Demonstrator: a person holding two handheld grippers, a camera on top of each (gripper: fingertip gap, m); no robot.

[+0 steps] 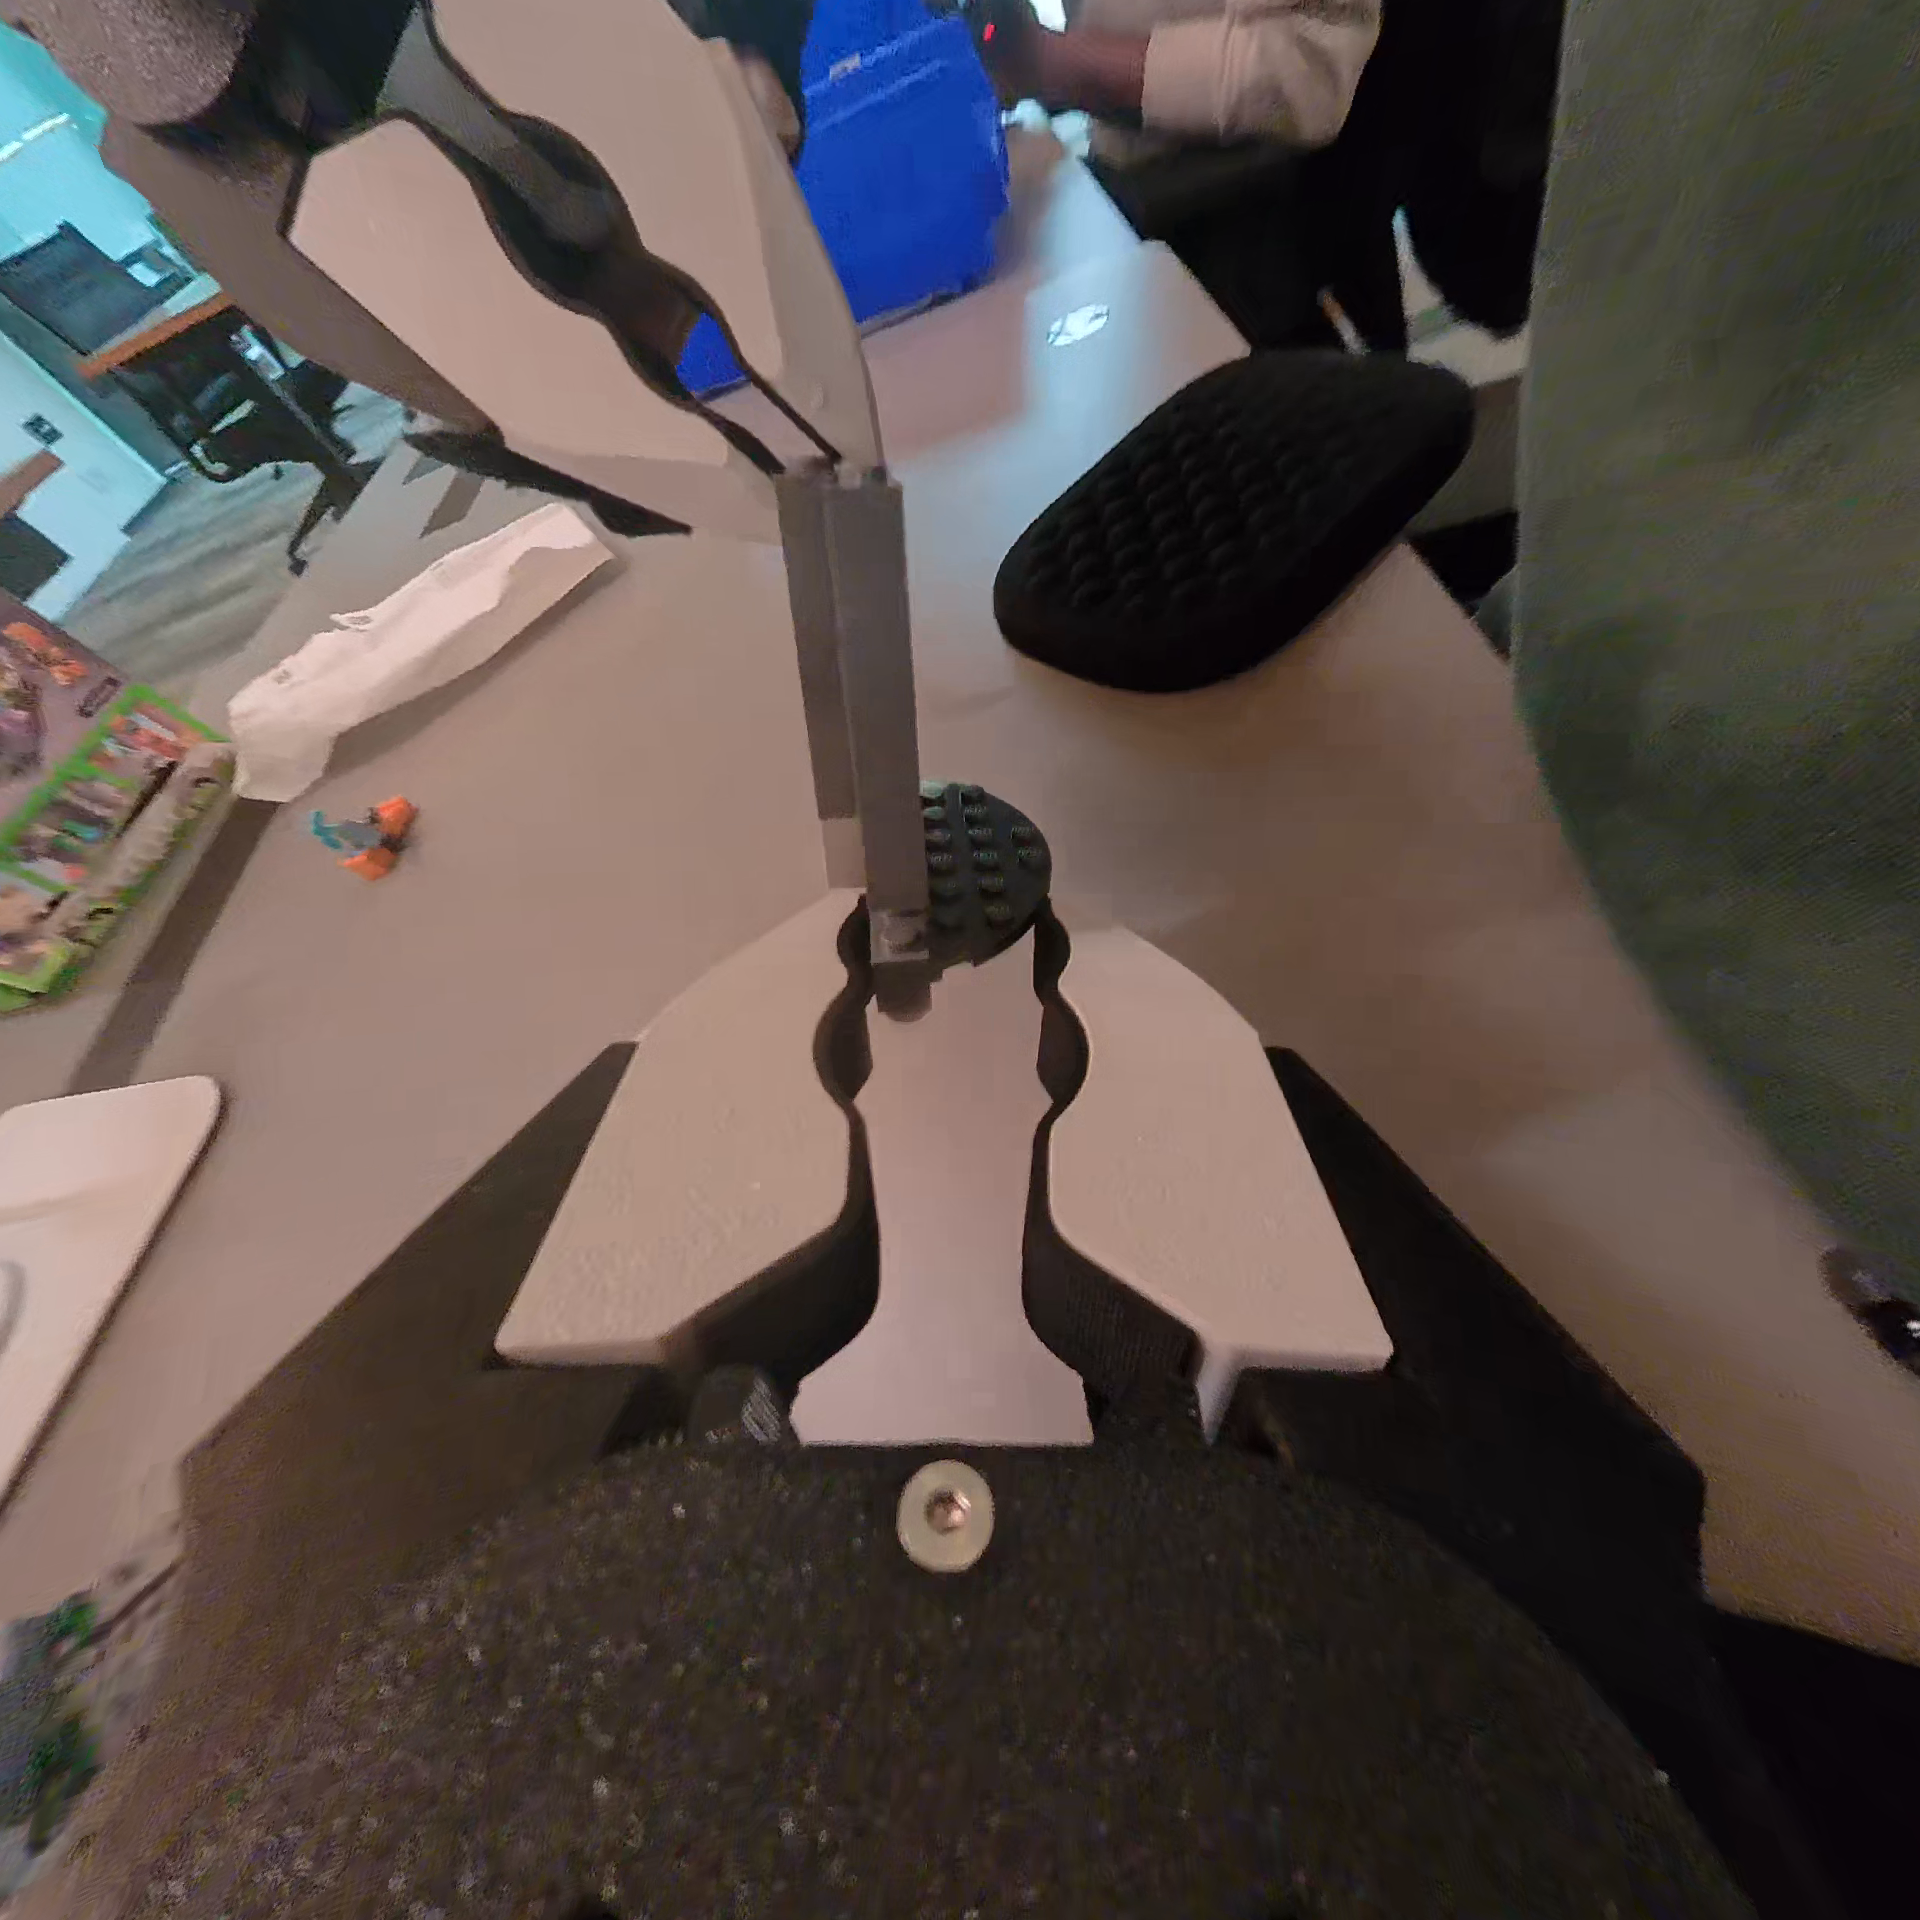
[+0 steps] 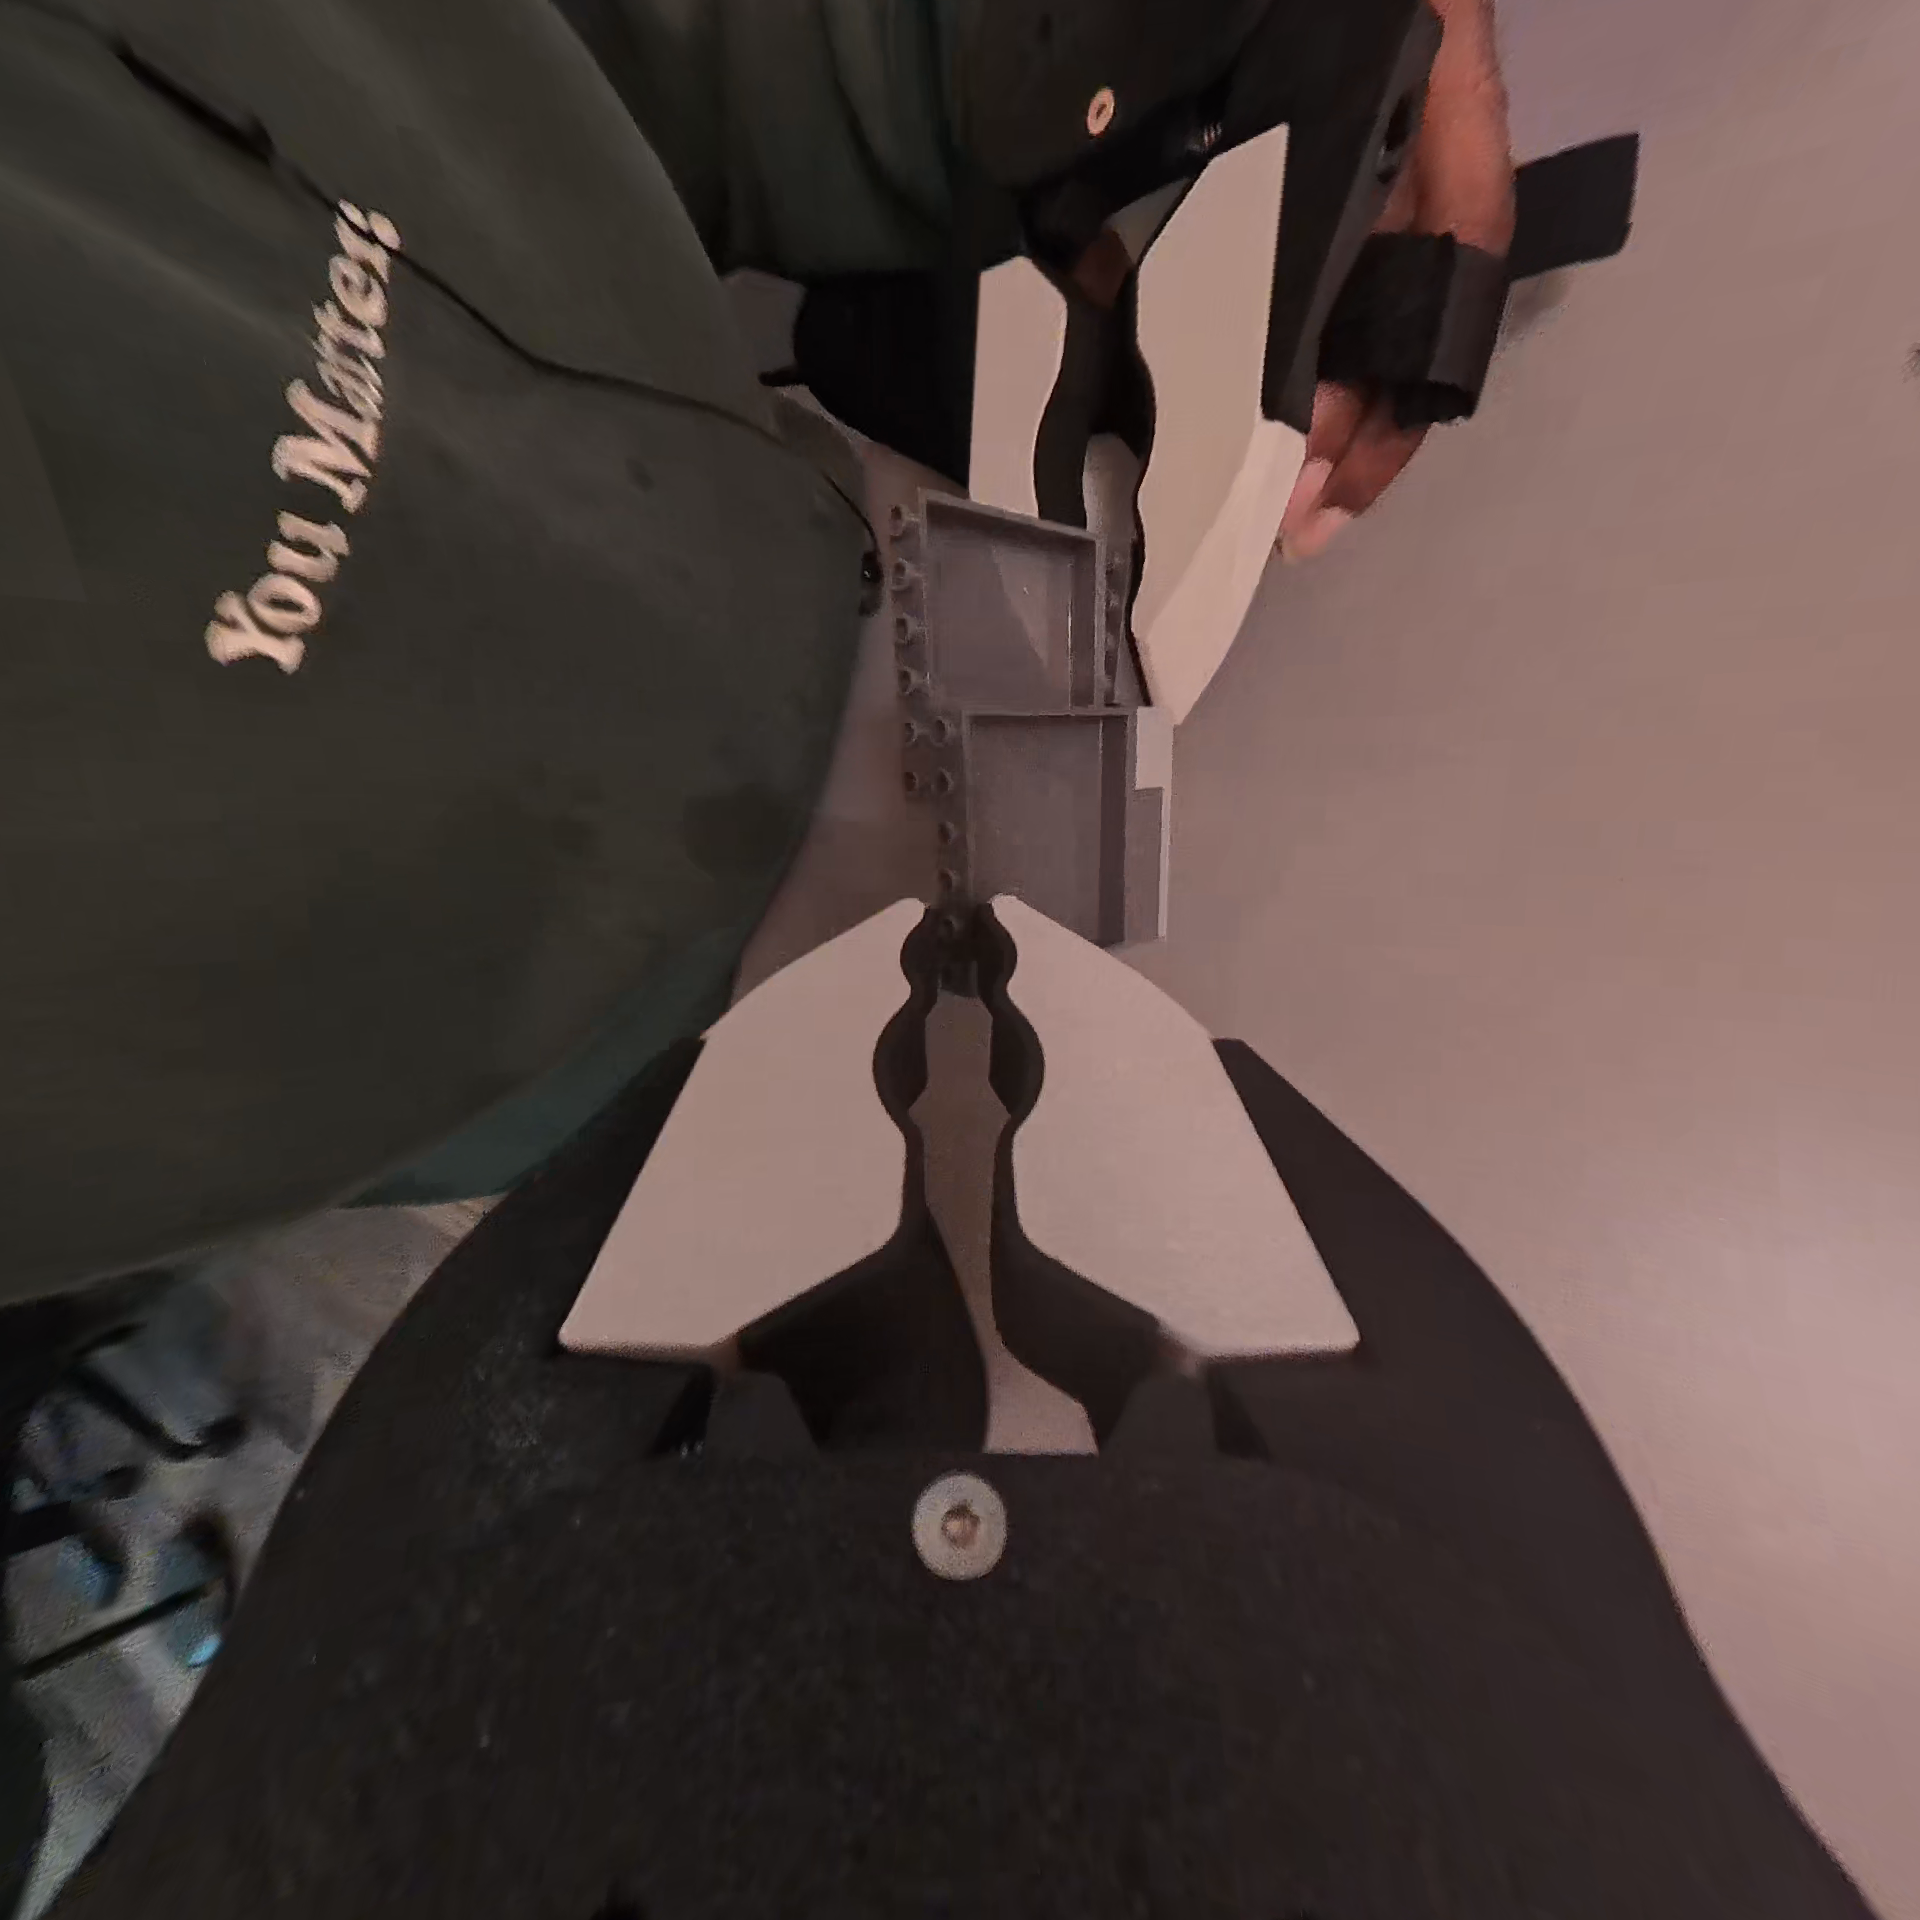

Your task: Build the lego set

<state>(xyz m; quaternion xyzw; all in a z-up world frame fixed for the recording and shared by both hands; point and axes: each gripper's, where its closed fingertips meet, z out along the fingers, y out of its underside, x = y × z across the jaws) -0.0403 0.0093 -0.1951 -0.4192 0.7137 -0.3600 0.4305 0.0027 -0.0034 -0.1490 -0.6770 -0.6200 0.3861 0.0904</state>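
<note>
Left gripper (image 1: 940,961) pinching my grey lego assembly (image 1: 857,665) at one end, right gripper (image 2: 961,940) clamped on opposite end, black round plate (image 1: 982,868) just beyond, above tabletop (image 1: 623,935).

The flat grey brick assembly (image 1: 852,707) is mid-grey all over, with pale off-white patches (image 2: 1151,753) at one edge. The round studded plate (image 1: 987,868) is black. The pale matte worktop (image 1: 623,935) reads light beige-grey. The oval cushion (image 1: 1236,520) is black with a dimpled pattern. The creased paper bag (image 1: 416,644) is white. The small brick figure (image 1: 369,831) mixes orange and teal. The box (image 1: 94,810) carries green borders. The bin (image 1: 904,166) is bright blue. The person's shirt (image 2: 416,675) is dark green with cream lettering. Both grippers' fingers (image 2: 831,1122) are white with black edging.
</note>
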